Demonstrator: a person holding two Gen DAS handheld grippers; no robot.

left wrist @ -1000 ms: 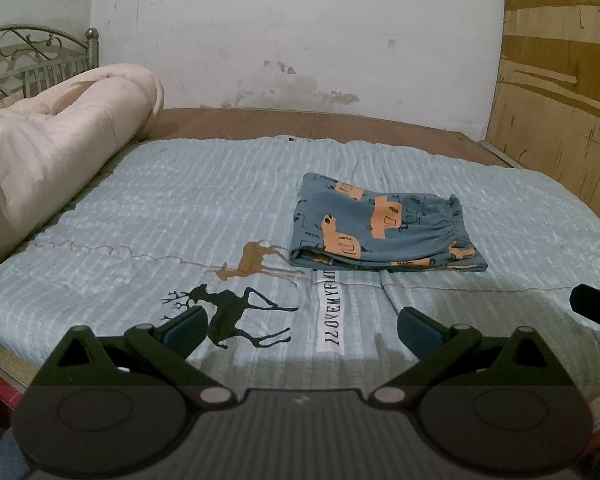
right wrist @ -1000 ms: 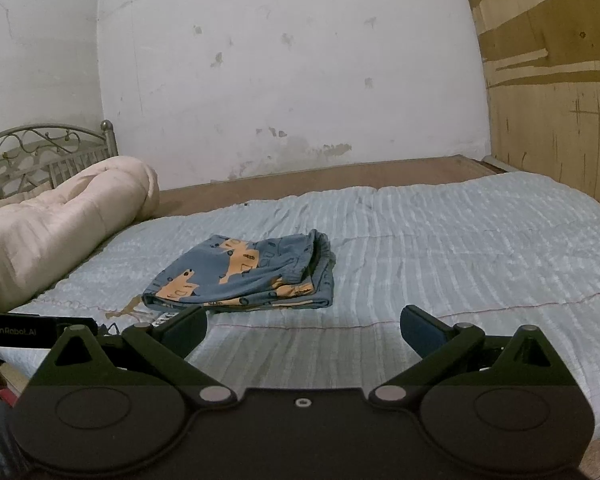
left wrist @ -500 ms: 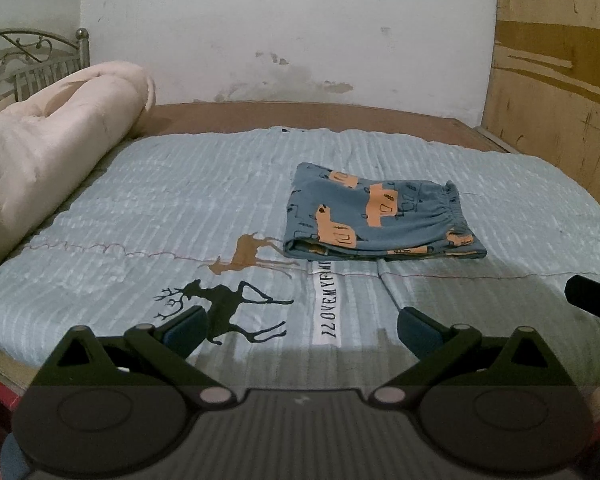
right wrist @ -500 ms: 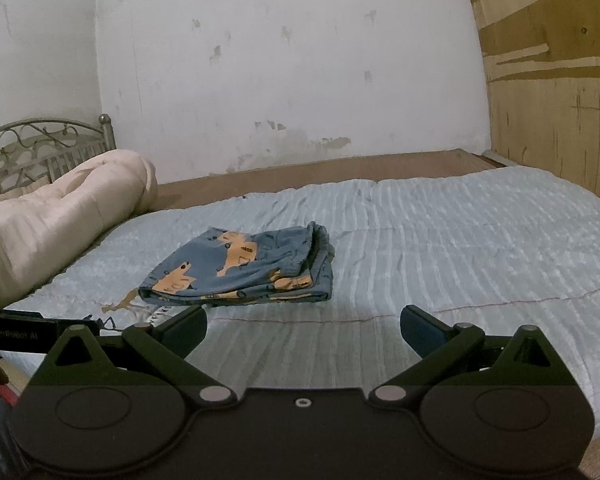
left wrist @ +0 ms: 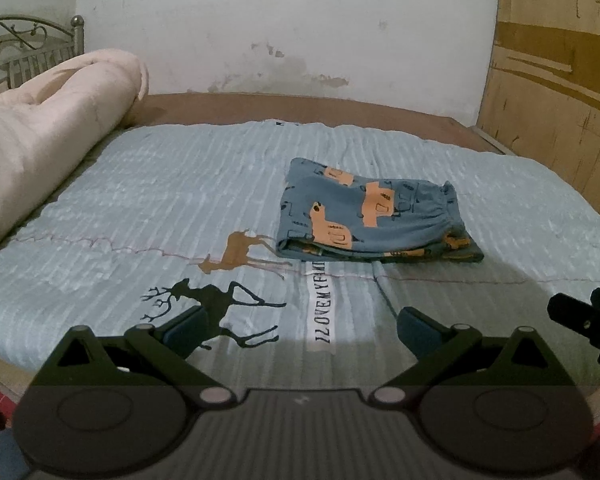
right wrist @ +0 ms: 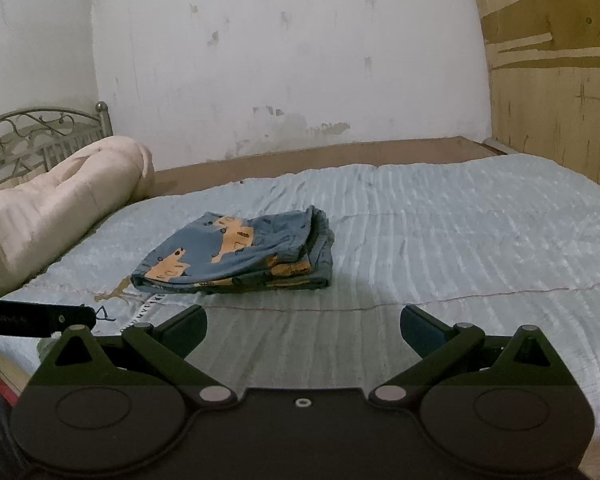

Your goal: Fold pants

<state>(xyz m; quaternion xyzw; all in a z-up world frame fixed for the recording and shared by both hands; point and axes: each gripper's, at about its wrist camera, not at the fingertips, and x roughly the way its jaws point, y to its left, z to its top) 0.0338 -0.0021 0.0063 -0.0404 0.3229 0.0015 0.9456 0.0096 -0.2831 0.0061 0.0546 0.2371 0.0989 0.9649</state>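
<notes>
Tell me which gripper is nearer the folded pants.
Roughly equal. The left gripper sits back and left of the pants; the right gripper sits back and right. Both open, neither touching.

Bed (left wrist: 180, 200): covered by a pale blue ribbed quilt printed with deer.
Pants (left wrist: 372, 212): folded, lying flat mid-quilt.
Comforter (left wrist: 48, 120): cream, rolled along the bed's left edge.

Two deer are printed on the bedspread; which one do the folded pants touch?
The tan deer: its hind legs run up to the folded pants. The black deer lies apart from them, closer to the open left gripper.
</notes>
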